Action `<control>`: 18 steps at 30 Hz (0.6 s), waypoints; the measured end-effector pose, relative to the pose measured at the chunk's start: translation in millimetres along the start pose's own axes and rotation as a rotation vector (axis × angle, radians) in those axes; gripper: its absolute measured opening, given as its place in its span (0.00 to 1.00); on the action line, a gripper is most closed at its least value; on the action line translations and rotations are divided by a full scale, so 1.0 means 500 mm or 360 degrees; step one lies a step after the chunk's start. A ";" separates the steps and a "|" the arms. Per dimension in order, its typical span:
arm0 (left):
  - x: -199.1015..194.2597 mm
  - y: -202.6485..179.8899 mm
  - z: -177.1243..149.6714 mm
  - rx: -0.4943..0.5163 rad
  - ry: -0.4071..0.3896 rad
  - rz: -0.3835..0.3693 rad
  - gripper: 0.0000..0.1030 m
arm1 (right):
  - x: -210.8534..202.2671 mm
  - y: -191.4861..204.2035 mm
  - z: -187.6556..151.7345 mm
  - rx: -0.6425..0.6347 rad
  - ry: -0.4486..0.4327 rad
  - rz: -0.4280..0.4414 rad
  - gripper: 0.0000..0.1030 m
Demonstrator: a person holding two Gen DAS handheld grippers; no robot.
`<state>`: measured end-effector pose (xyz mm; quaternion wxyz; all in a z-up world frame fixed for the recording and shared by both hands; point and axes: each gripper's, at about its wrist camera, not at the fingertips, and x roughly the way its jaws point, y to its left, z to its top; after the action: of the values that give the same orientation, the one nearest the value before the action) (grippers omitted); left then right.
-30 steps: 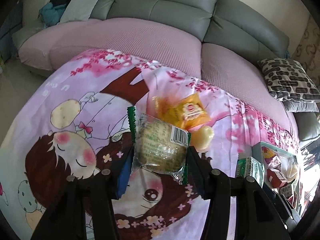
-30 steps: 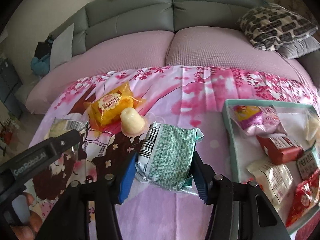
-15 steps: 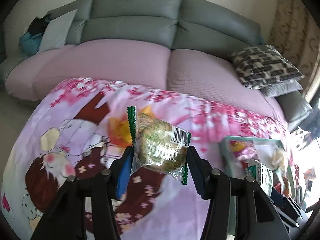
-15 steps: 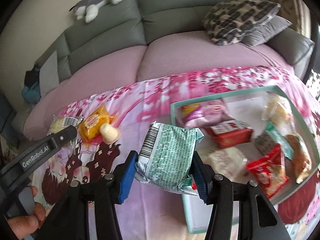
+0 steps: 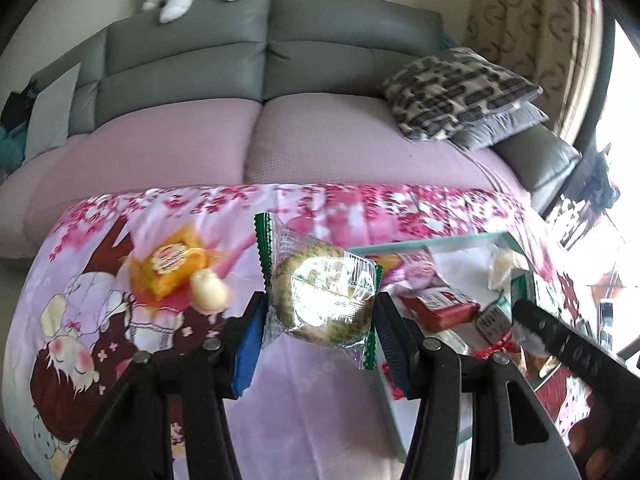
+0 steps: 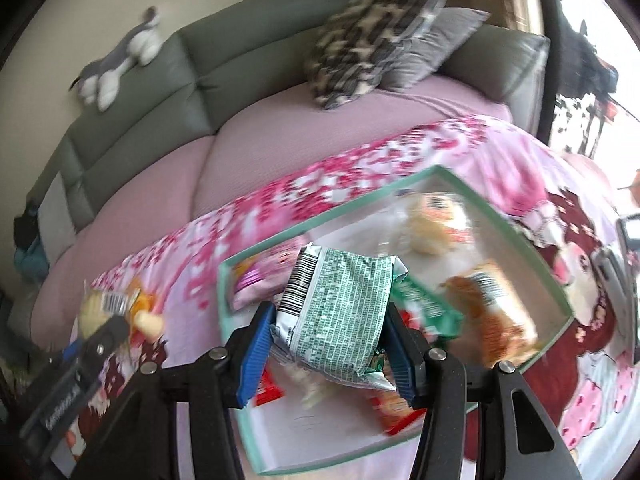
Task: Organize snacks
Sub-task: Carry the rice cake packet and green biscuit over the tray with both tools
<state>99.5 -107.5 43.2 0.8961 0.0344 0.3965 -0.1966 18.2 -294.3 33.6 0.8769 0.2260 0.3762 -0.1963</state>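
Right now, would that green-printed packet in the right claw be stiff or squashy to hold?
Probably squashy: the green-printed packet looks puffed and creased where the right claw pinches it. Its shiny wrapper may be slippery. It likely weighs little, since it sits level in the grip without sagging.

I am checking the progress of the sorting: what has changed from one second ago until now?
Both grippers travelled right, toward the teal tray. The right gripper, shut on the green snack packet, now hangs over the tray instead of the blanket. The left gripper carried the round cake packet to the tray's edge. Unchanged: both grasps, and the orange packet and pale jelly cup on the blanket.
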 end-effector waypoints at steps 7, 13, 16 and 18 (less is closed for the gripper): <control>0.025 -0.067 -0.019 0.0115 0.0049 -0.0051 0.54 | 0.003 -0.085 0.023 0.0102 -0.0029 -0.0075 0.55; 0.052 -0.112 -0.033 0.0196 0.0061 -0.0071 0.54 | 0.017 -0.117 0.034 0.0117 -0.0070 -0.0108 0.55; 0.068 -0.128 -0.037 0.0225 0.0062 -0.0074 0.54 | 0.029 -0.119 0.038 0.0090 -0.0083 -0.0116 0.55; 0.080 -0.137 -0.037 0.0240 0.0066 -0.0082 0.54 | 0.039 -0.119 0.040 0.0091 -0.0083 -0.0083 0.55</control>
<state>84.8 -179.4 8.0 0.8773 0.0956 0.3997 -0.2480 11.7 -357.5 16.6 0.8742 0.2360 0.3531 -0.2354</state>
